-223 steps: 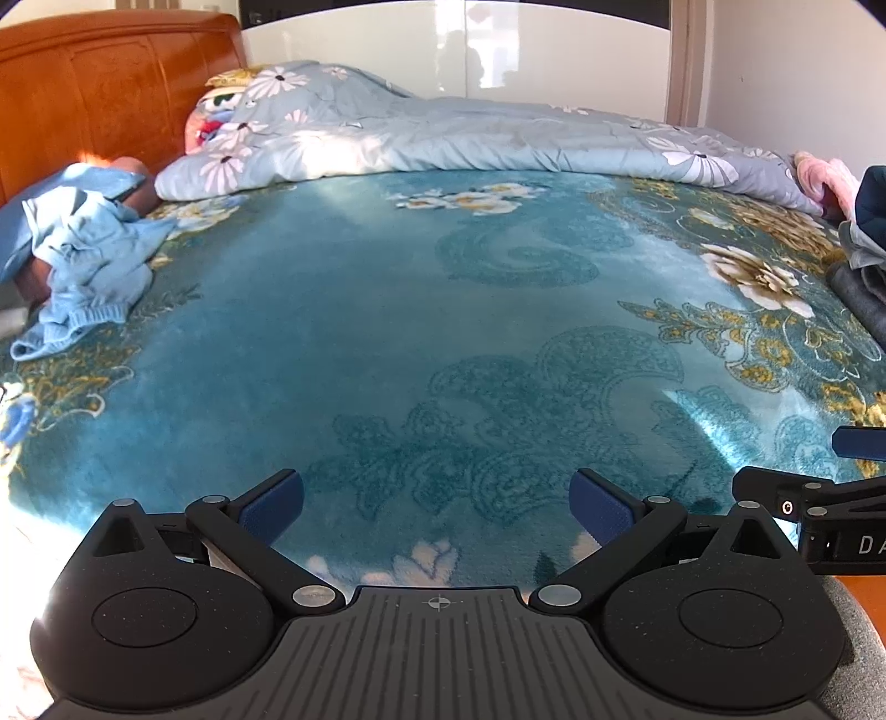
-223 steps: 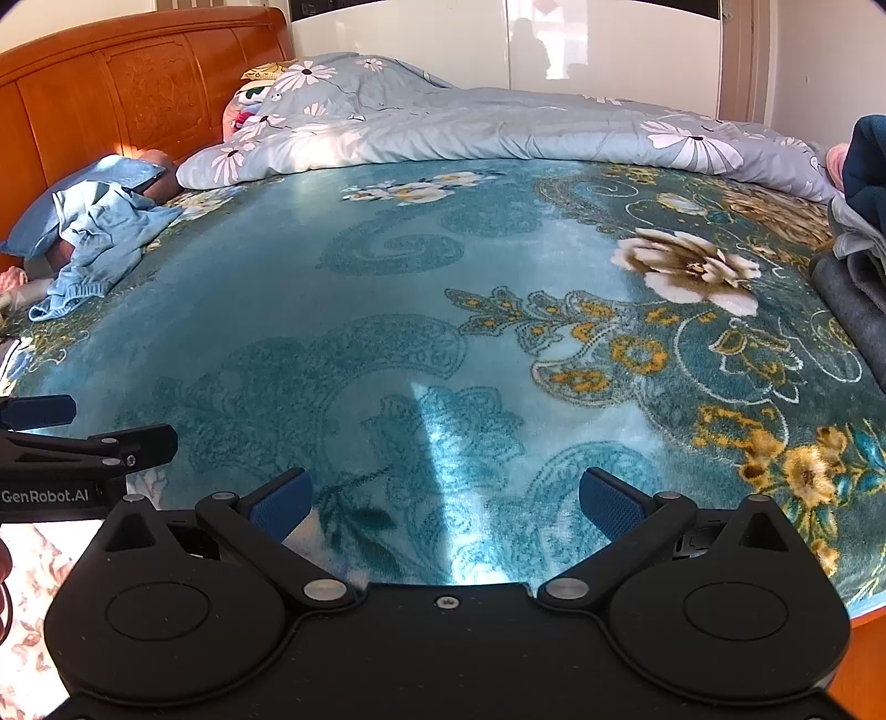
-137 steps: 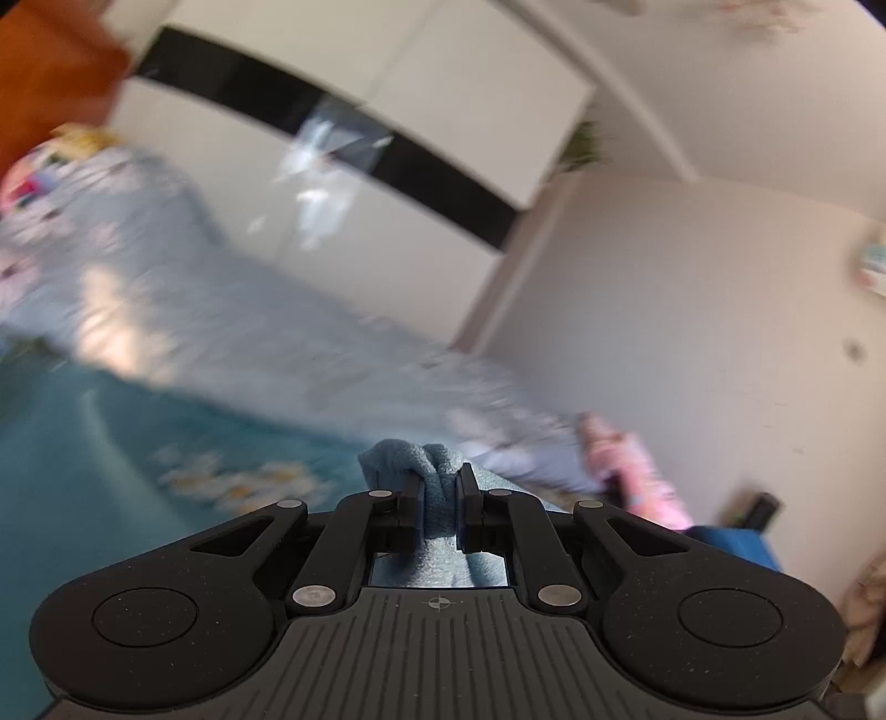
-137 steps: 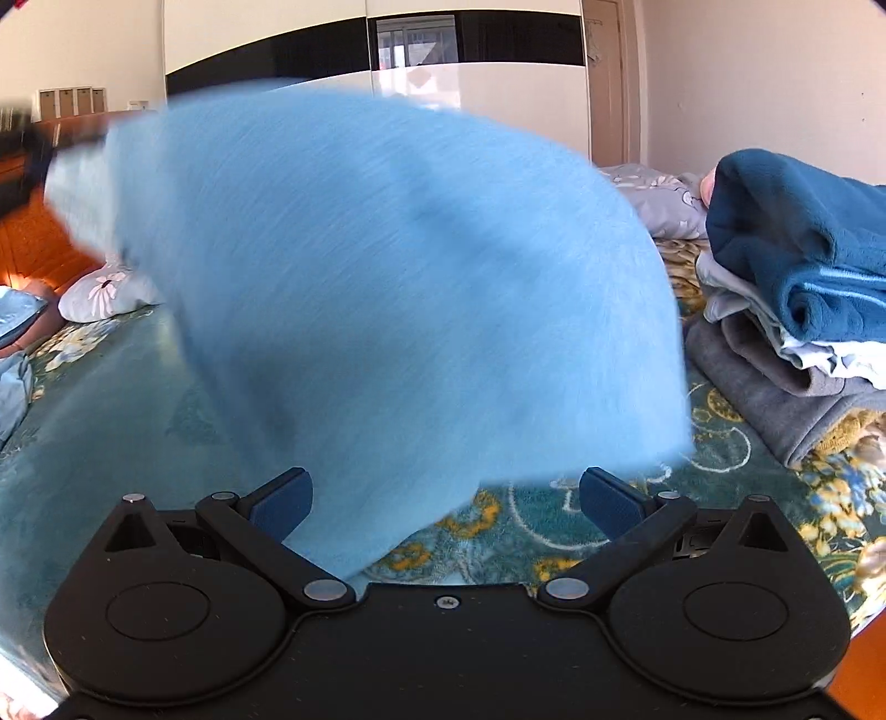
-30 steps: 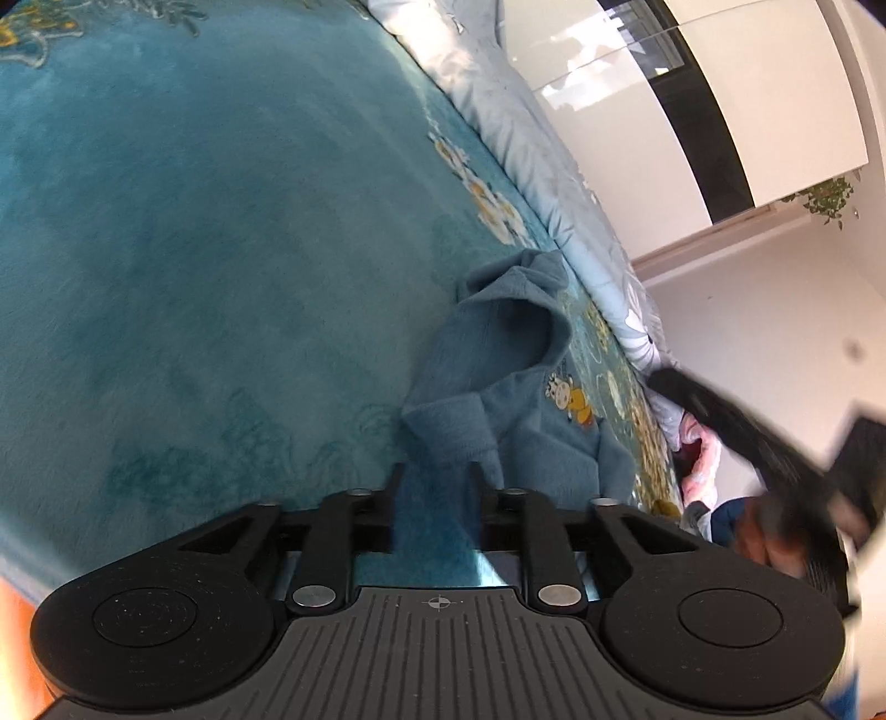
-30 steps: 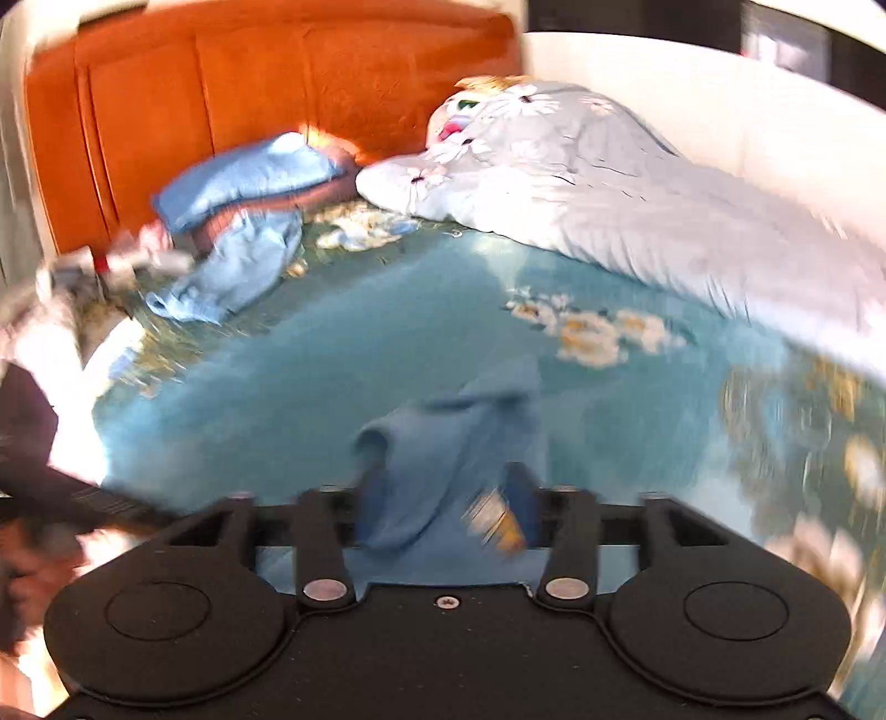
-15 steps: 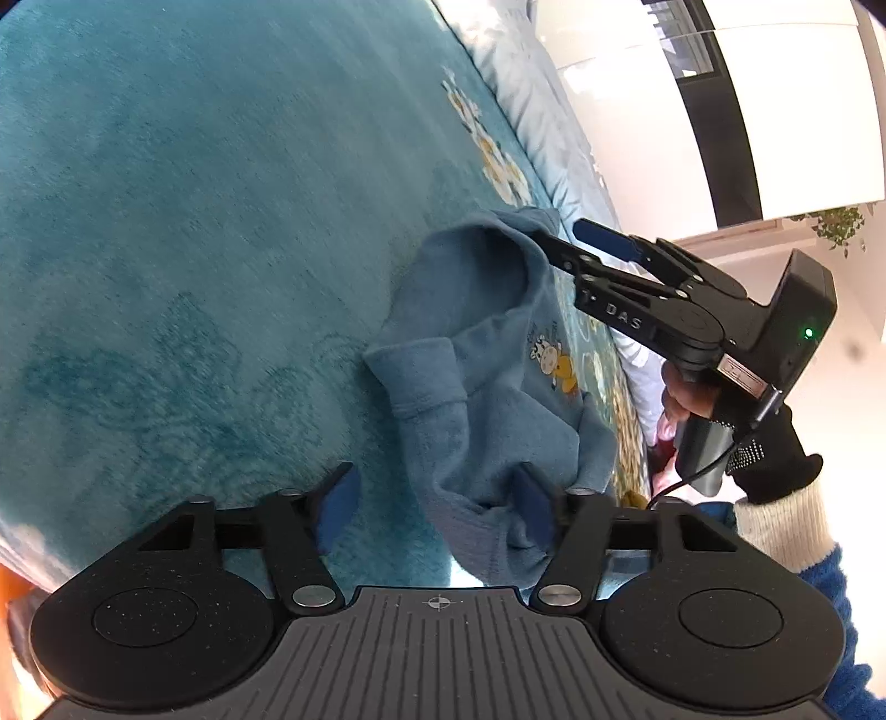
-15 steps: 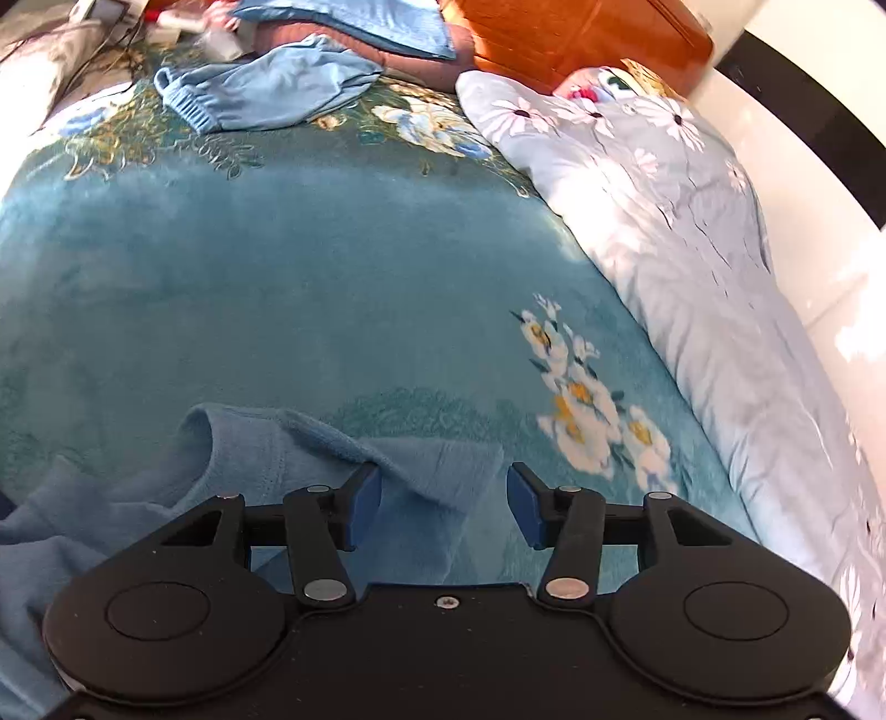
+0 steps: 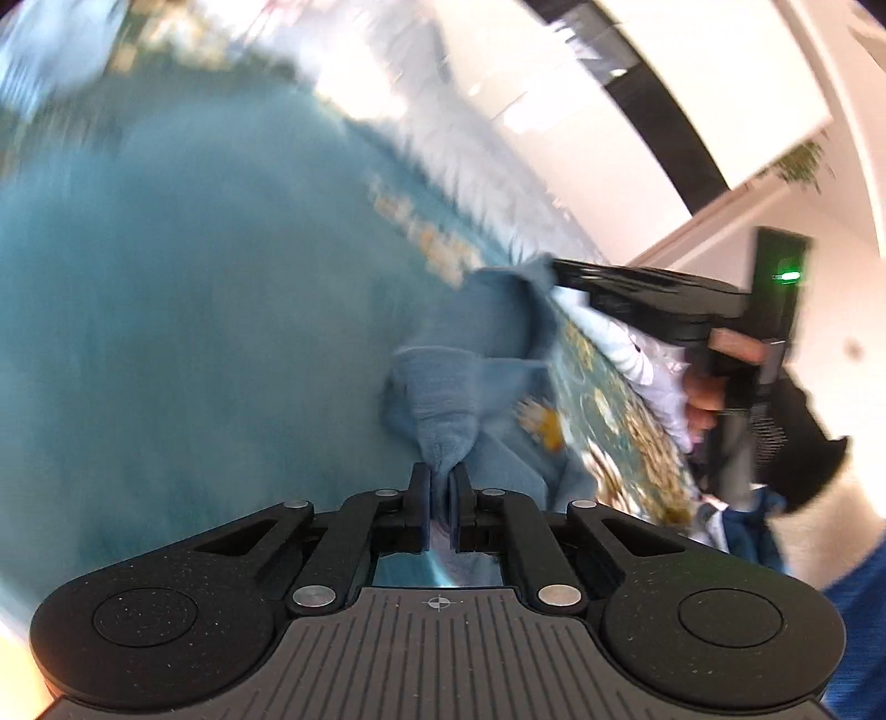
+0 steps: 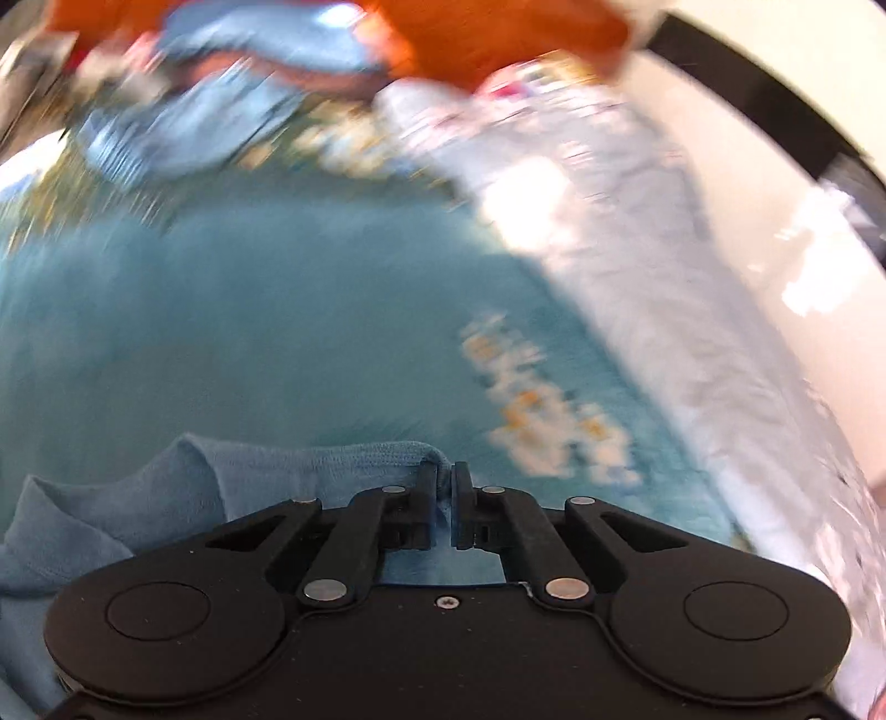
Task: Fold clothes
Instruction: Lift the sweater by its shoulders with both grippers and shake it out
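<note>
A small blue-grey sweatshirt point(image 9: 470, 354) with a cartoon print lies crumpled on the teal bed blanket point(image 9: 194, 332). My left gripper point(image 9: 438, 482) is shut on a fold of its fabric near one sleeve. In the left wrist view the right gripper point(image 9: 559, 268) pinches the garment's far edge, held by a gloved hand point(image 9: 775, 432). In the right wrist view my right gripper point(image 10: 444, 476) is shut on the ribbed edge of the sweatshirt point(image 10: 249, 471), which trails off to the left. Both views are blurred.
A pale floral quilt point(image 10: 637, 221) runs along the far side of the bed. Light blue clothes point(image 10: 183, 133) lie near the orange wooden headboard point(image 10: 498, 39). A dark blue garment point(image 9: 747, 531) sits at the bed's right end.
Both grippers went from open around the sweatshirt's fabric to shut on it. The left one has risen, pulling a fold up. The right one has shifted sideways and rolled.
</note>
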{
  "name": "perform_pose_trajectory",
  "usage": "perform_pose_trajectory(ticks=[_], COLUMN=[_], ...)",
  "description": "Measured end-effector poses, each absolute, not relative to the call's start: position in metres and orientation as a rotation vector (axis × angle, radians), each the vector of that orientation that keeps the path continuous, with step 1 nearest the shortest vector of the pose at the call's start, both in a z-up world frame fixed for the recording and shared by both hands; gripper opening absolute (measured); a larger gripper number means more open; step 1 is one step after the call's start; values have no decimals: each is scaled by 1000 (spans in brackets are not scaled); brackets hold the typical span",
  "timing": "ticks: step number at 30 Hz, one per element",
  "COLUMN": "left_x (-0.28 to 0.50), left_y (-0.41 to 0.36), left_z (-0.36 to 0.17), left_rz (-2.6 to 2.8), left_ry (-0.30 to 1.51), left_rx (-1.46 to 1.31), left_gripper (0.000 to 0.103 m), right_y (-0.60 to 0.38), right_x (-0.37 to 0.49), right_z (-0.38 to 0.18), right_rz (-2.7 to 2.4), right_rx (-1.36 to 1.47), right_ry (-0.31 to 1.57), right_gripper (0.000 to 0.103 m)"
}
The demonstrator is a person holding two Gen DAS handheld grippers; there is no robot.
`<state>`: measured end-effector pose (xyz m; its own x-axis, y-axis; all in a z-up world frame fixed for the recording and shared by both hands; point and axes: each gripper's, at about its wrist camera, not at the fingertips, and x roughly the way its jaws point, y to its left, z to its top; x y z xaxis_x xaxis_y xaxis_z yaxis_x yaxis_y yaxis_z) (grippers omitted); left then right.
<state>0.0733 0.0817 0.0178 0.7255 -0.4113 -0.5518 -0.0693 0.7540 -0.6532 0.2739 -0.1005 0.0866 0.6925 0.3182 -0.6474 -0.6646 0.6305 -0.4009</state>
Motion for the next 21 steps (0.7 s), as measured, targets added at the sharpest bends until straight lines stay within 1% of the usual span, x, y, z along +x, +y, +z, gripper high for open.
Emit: perform_pose_trajectory(ticks=[4,7,12,14,17,21], left_x=[90,107,121,116,101,74], left_y=[85,81,74,68,57,50], left_z=[75,138,249,283,321,350], left_rz=[-189,-168,-140,-135,-127,-134], left_ry=[623,479,238,162,76,-4], left_rx=[-534,-422,-356,-310,-237,-209], left_gripper=[3,3,3,3,3,3], right_y=[-133,-157,-192,-201,-211,-221], right_x=[263,248,213,194,166,129], right_z=[153,207,307,339,377,403], right_rz=[470,373,273,248,219,193], right_rx=[-537,-464,-374,-372,-384,-401], right_ry=[445,332,148,77,-17,-103], right_gripper=[2,2,2,2,2,2])
